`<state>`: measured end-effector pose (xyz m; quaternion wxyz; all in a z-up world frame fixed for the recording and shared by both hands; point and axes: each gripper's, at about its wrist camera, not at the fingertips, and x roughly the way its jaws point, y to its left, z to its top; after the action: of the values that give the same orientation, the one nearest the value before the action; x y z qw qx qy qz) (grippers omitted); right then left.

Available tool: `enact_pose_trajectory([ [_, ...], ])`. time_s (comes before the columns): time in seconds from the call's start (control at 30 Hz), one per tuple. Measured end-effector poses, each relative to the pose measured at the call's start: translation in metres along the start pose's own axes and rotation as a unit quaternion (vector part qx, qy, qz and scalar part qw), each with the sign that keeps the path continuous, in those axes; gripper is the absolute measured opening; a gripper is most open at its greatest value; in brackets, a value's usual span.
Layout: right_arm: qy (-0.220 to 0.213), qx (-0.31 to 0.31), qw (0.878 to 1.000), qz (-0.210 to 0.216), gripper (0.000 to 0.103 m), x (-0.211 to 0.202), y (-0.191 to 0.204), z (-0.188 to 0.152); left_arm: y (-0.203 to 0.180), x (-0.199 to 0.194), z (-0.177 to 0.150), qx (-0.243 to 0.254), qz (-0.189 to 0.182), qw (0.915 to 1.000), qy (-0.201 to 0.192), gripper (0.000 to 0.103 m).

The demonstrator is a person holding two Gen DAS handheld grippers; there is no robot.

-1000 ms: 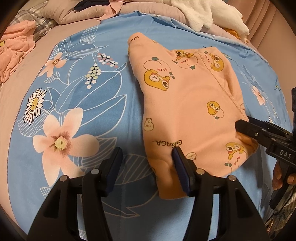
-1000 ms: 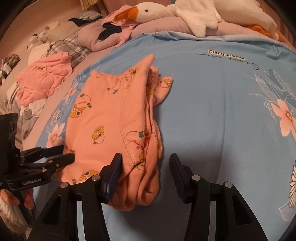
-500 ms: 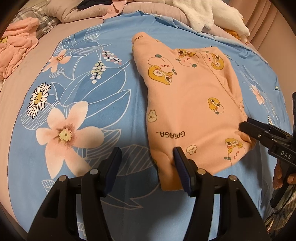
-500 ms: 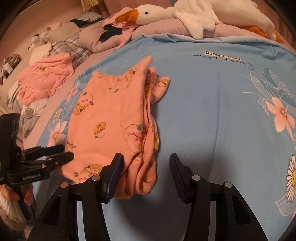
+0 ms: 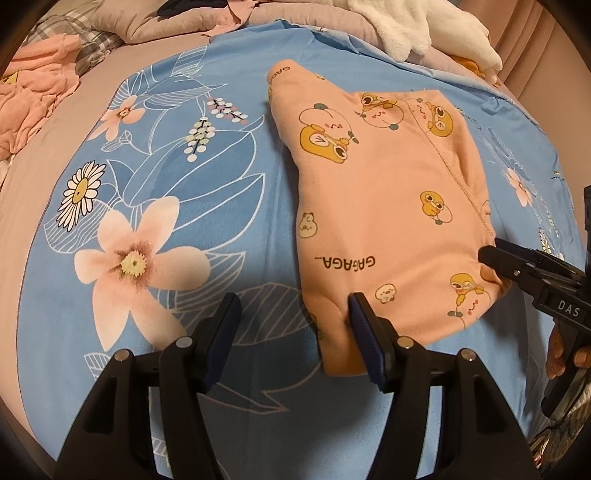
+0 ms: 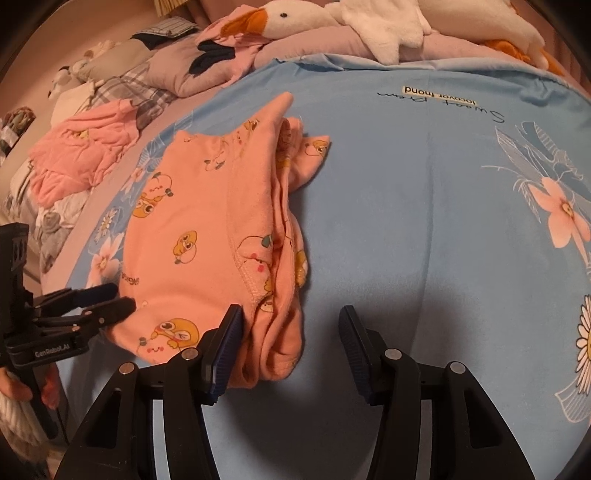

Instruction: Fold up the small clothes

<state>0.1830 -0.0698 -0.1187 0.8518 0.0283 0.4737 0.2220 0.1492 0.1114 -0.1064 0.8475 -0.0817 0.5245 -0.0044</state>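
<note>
Claws parted at the near hem of a folded garment

Left claw (image 5: pixel 293 325), its jaws lately widened, is seen open with only the near corner of the garment (image 5: pixel 384 206) between its fingers; right claw (image 6: pixel 290 339) is open over the bunched edge, nothing gripped. A loose pinch could let the layers slip apart. At centre frame on the blanket (image 5: pixel 177 221), the peach, duck-printed garment is lying folded.

A home bedroom: floral bedspread (image 5: pixel 155 206), goose plush (image 6: pixel 295 22), pillows (image 6: pixel 192 66).
</note>
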Motion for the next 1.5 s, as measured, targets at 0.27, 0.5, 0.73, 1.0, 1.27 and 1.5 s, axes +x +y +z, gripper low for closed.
enact_pose_trajectory([
  [0.27, -0.003, 0.002, 1.000, -0.010, 0.052, -0.018, -0.001, -0.011, 0.002, -0.009, -0.008, -0.022, 0.009, 0.9997, -0.002, 0.075],
  [0.5, -0.010, 0.008, 1.000, -0.013, 0.053, -0.036, 0.001, -0.019, 0.000, -0.027, -0.021, -0.028, 0.018, 0.9994, -0.007, 0.082],
  [0.73, -0.027, -0.005, 1.000, -0.005, 0.062, -0.052, 0.019, -0.023, -0.003, -0.037, -0.030, -0.024, 0.029, 0.9993, 0.006, 0.088],
  [1.0, -0.039, -0.017, 0.999, -0.003, 0.067, -0.070, 0.038, -0.030, -0.004, -0.068, -0.038, -0.024, 0.044, 0.9985, -0.022, 0.100],
  [1.27, -0.056, -0.022, 0.998, -0.004, 0.076, -0.088, 0.056, -0.032, -0.004, -0.104, -0.049, -0.027, 0.057, 0.9969, -0.048, 0.102],
  [1.5, -0.071, -0.041, 0.997, -0.005, 0.077, -0.105, 0.074, -0.037, -0.005, -0.124, -0.059, -0.026, 0.067, 0.9958, -0.057, 0.102],
])
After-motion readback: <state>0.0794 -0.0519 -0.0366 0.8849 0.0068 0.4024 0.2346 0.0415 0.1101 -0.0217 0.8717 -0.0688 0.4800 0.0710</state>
